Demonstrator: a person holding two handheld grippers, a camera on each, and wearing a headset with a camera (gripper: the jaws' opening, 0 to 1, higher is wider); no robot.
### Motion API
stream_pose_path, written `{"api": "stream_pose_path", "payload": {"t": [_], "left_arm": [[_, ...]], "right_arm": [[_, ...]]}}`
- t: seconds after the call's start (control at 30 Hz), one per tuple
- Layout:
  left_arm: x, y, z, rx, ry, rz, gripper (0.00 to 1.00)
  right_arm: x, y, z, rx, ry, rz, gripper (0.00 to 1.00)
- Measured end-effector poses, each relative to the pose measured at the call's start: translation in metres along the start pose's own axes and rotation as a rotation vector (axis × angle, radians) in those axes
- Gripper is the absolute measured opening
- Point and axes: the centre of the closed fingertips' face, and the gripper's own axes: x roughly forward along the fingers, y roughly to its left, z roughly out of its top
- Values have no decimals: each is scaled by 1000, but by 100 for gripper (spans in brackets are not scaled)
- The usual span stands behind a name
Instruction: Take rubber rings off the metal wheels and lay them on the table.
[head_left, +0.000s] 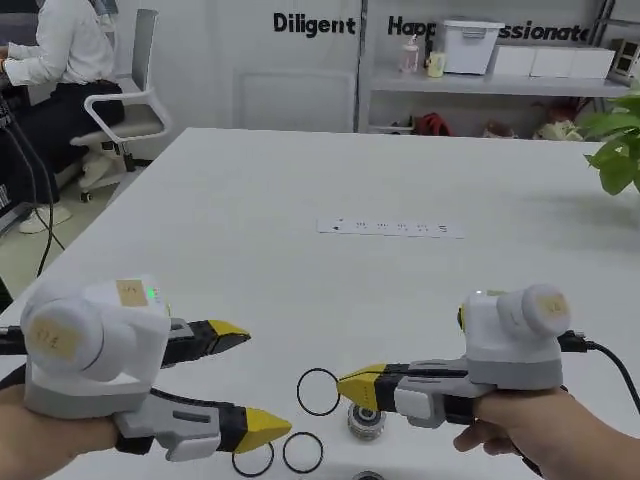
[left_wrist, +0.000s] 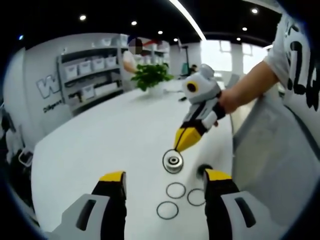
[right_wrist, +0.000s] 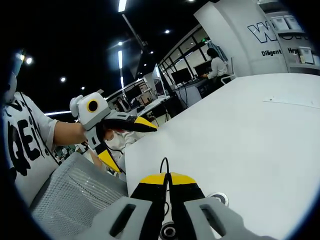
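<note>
Ring direction decides the next move. In the right gripper view a thin black loop, which I take for a rubber ring (right_wrist: 164, 166), pokes straight forward from the right gripper (right_wrist: 167, 179), in line with the jaws and pointing away from my hand. Those jaws are pressed together with only that sliver between them, so I judge it pinched. I cannot settle whether it is the same as the ring at the tip (head_left: 318, 392) that the head view shows touching the yellow points.

The white table (head_left: 300, 200) lies directly below. 1 laid ring (head_left: 253, 460) and its neighbour (head_left: 303, 452) rest flat on it, just apart from each other, to the left of the right tips and closer to my body. Setting this one down looks like a short drop on that side, and the right gripper is much the nearer.

The left gripper (head_left: 250, 380) stands wide open and empty, aimed across at the metal wheel (left_wrist: 173, 162), which sits just beside the right jaws.

The rings are slim, matte black cord, perfectly round when at rest; I expect them to sag and cling to the pads. The wheel is a small bright disc with a dark hub, lying flat with its axis upright. I cannot tell whether it carries a ring. The tabletop is smooth and matte.
</note>
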Motion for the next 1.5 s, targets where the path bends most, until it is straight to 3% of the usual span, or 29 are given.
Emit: {"api": "stream_pose_path", "payload": {"t": [0.8,1.5], "left_arm": [[-40,3,-25,-47,16,68,68],[-51,3,-46,-82,36,90,67]], "right_arm": [[26,37,-7,-30,50,80,0],[37,49,-28,-41,122,116,0]]}}
